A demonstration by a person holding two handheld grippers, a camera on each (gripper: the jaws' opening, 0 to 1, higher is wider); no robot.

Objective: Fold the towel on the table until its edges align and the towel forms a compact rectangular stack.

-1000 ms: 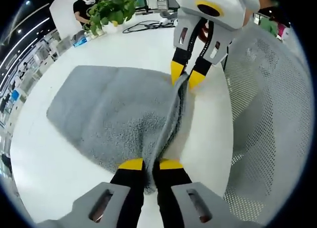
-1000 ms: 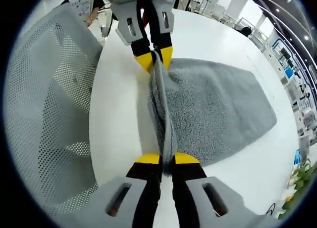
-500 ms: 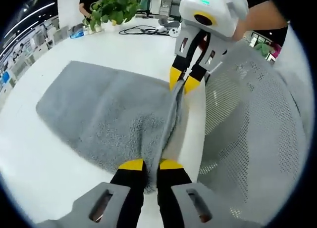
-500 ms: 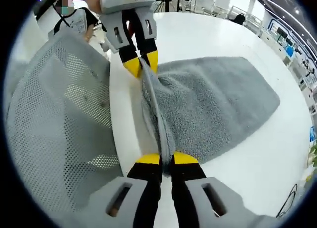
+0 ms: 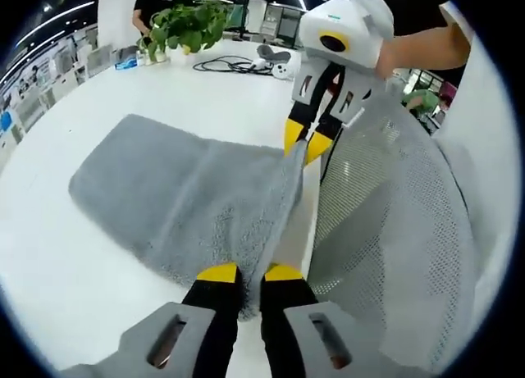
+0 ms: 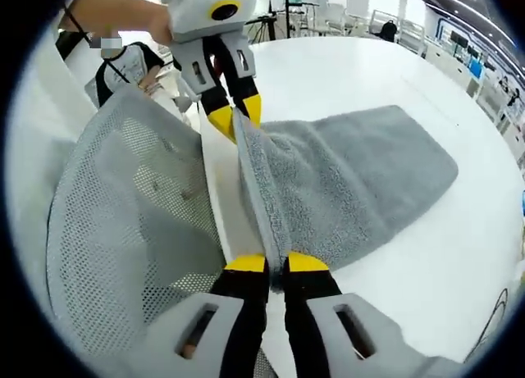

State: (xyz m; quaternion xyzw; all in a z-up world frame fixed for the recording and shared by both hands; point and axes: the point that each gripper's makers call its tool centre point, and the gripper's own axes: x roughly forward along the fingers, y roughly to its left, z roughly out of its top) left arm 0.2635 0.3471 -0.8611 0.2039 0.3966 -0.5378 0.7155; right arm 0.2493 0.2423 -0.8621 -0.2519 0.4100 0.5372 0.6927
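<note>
Two grippers, left gripper (image 5: 250, 273) and right gripper (image 6: 276, 263), each pinched a near corner of the grey towel (image 5: 180, 198), lifting that edge off the white table (image 5: 49, 288). From them it sloped toward 11 o'clock, flat, fluffy, single-layered. Folding looked barely begun; every fold remained.

The big white round bench (image 5: 98, 83) holds a soft grey fluffy towel (image 5: 172, 198), spread out flat on it. Far back on the bench sit a leafy green potted plant (image 5: 190, 24) and a black cable (image 5: 234, 64).
</note>
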